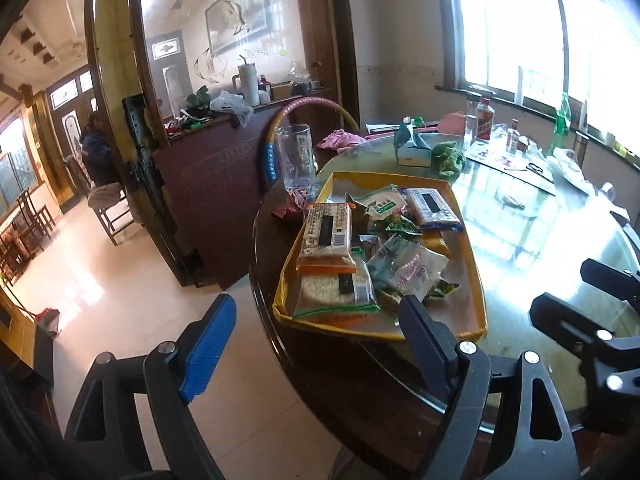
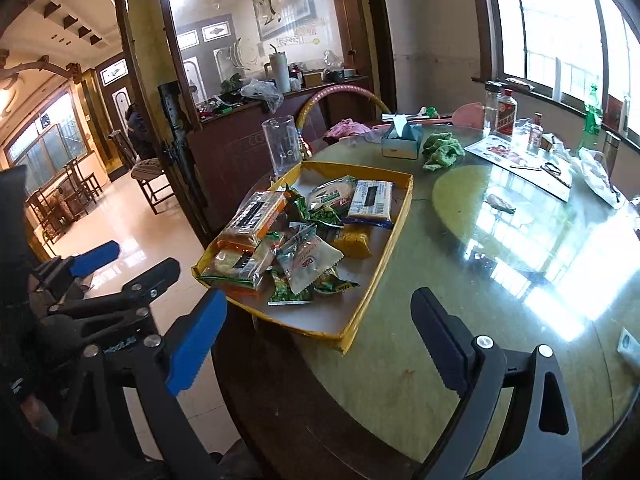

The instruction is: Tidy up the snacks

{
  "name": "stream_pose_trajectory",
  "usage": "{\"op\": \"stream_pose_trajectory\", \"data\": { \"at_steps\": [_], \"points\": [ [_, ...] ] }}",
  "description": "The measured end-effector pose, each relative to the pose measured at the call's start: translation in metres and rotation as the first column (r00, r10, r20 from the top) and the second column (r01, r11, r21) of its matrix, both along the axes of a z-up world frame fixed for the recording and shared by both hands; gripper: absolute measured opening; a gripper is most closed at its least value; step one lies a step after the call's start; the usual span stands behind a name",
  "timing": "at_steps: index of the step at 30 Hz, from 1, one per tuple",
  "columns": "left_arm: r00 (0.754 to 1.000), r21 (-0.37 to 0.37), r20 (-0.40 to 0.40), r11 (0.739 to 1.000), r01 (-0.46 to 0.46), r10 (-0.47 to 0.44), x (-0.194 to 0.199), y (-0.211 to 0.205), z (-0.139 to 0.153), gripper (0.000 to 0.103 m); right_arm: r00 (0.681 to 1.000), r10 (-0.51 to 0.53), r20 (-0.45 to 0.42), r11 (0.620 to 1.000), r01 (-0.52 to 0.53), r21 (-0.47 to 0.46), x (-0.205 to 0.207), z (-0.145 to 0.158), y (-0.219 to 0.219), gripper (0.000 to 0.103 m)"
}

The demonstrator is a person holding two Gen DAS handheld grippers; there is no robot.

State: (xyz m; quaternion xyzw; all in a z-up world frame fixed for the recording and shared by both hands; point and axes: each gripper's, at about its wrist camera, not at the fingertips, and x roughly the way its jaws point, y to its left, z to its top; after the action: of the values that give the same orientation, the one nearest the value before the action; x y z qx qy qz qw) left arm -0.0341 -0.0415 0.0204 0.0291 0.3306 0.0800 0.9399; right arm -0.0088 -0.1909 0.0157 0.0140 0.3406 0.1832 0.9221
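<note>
A shallow yellow cardboard tray [image 1: 470, 232] [image 2: 374, 280] sits near the front left edge of the round glass-topped table [image 1: 532, 240] [image 2: 480, 264]. It holds several wrapped snacks: an orange cracker pack [image 1: 326, 236] [image 2: 250, 216], a blue-edged cracker pack [image 1: 434, 206] [image 2: 370, 200], a round rice cake pack [image 1: 334, 292] [image 2: 236, 264], a white pastry packet [image 1: 412, 270] [image 2: 310, 260] and small green packets [image 2: 290, 294]. My left gripper [image 1: 318, 340] is open and empty, just short of the tray's near edge. My right gripper [image 2: 320, 344] is open and empty, in front of the tray.
A clear glass mug [image 1: 295, 158] [image 2: 280, 148] stands behind the tray, with a red packet [image 1: 286, 210] beside it. Farther back are a tissue box [image 1: 412, 148] [image 2: 400, 140], a green cloth [image 2: 442, 150], bottles [image 1: 484, 118] and a placemat [image 2: 520, 164]. A hoop [image 1: 276, 140] leans at the table's left.
</note>
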Motion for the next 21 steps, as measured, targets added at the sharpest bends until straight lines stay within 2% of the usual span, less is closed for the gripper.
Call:
{"op": "stream_pose_trajectory", "data": {
  "at_steps": [10, 13, 21],
  "points": [
    [1.0, 0.005, 0.017, 1.0, 0.002, -0.002, -0.009, -0.004, 0.007, 0.084, 0.999, -0.042, -0.033, 0.997, 0.04, -0.059, -0.003, -0.007, 0.012, 0.093],
    [1.0, 0.004, -0.006, 1.0, 0.03, -0.03, -0.007, -0.004, 0.005, 0.084, 0.998, -0.05, -0.042, 0.997, 0.047, -0.068, -0.002, -0.007, 0.012, 0.093],
    [1.0, 0.03, -0.02, 0.999, 0.024, -0.024, -0.008, -0.001, 0.004, 0.084, 0.995, -0.067, -0.073, 0.995, 0.061, -0.08, 0.001, -0.007, 0.016, 0.093]
  ]
}}
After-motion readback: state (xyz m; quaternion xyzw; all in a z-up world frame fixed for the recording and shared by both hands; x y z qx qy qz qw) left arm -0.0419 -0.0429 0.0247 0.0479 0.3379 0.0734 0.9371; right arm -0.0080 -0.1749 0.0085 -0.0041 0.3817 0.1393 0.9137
